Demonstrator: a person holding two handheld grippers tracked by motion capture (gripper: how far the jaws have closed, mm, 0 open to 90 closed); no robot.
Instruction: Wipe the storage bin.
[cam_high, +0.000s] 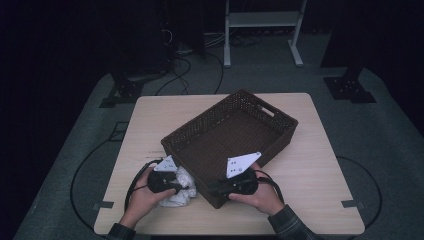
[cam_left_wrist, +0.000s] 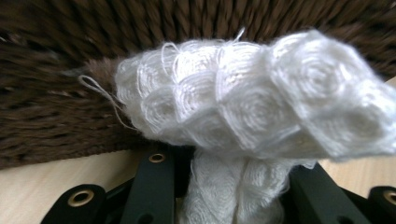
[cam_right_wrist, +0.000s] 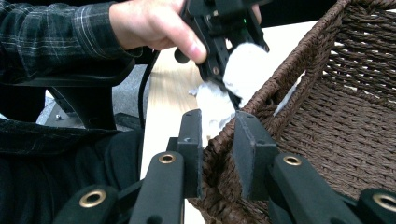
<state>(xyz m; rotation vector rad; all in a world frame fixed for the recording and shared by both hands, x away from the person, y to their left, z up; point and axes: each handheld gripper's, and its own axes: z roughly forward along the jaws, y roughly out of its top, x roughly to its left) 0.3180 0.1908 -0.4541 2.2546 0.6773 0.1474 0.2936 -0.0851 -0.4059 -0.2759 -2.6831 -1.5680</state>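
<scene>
A white crocheted cloth (cam_high: 183, 190) lies bunched on the table against the left outer wall of a dark brown wicker basket (cam_high: 240, 96). My left gripper (cam_high: 175, 186) is shut on the cloth (cam_left_wrist: 252, 102), which bulges out between and above the black jaws (cam_left_wrist: 233, 191), with the basket's weave (cam_left_wrist: 93, 46) close behind. My right gripper (cam_high: 216, 189) is at the basket's near corner. Its jaws (cam_right_wrist: 219, 149) stand on either side of the basket's rim (cam_right_wrist: 280, 88) and press on it. The right gripper view shows the other hand's gripper (cam_right_wrist: 229, 88) lifting the cloth (cam_right_wrist: 245, 65) beside the basket.
The basket stands diagonally across the middle of the light wooden table (cam_high: 310, 165); no contents show inside it. Cables (cam_high: 135, 182) trail from the grippers near the table's front edge. A metal stand (cam_high: 262, 30) and black supports are on the floor beyond the table.
</scene>
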